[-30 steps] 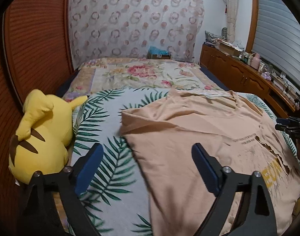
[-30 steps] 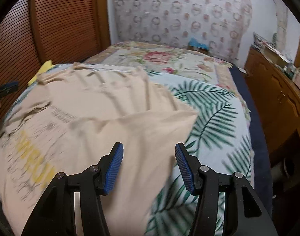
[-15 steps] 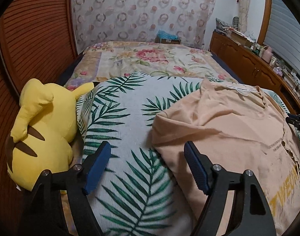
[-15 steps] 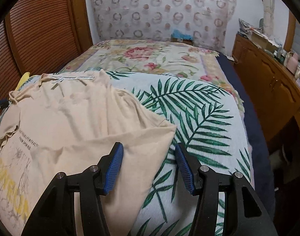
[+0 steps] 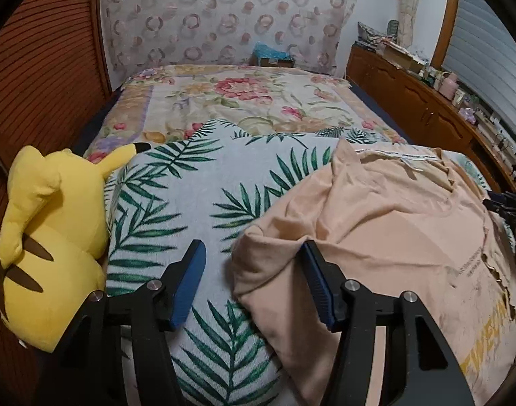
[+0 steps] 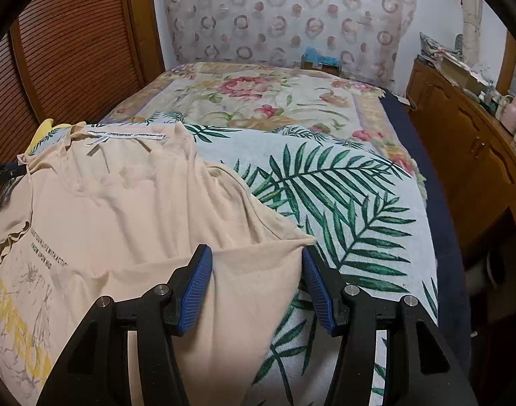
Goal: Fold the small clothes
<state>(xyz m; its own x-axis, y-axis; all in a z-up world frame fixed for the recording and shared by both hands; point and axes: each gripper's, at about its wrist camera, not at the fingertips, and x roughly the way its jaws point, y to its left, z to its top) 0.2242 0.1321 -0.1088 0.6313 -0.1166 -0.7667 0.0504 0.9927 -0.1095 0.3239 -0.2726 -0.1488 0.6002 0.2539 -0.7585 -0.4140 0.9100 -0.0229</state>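
A peach T-shirt lies flat on the bed's leaf-print blanket. Both hand-held grippers, left narrowing and right, gape unclenched over its sleeves. Best pinch each sleeve edge evenly before folding inward.

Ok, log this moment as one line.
peach cotton T-shirt: flat on palm-leaf blanket | left claw: closing at sleeve | right claw: open over sleeve

Bare palm-leaf blanket lies open between the yellow plush toy at the bed's left edge and the peach T-shirt. To the shirt's right, open blanket runs to the bed edge; past it stands a wooden cabinet. A slatted wooden wall bounds the left side.
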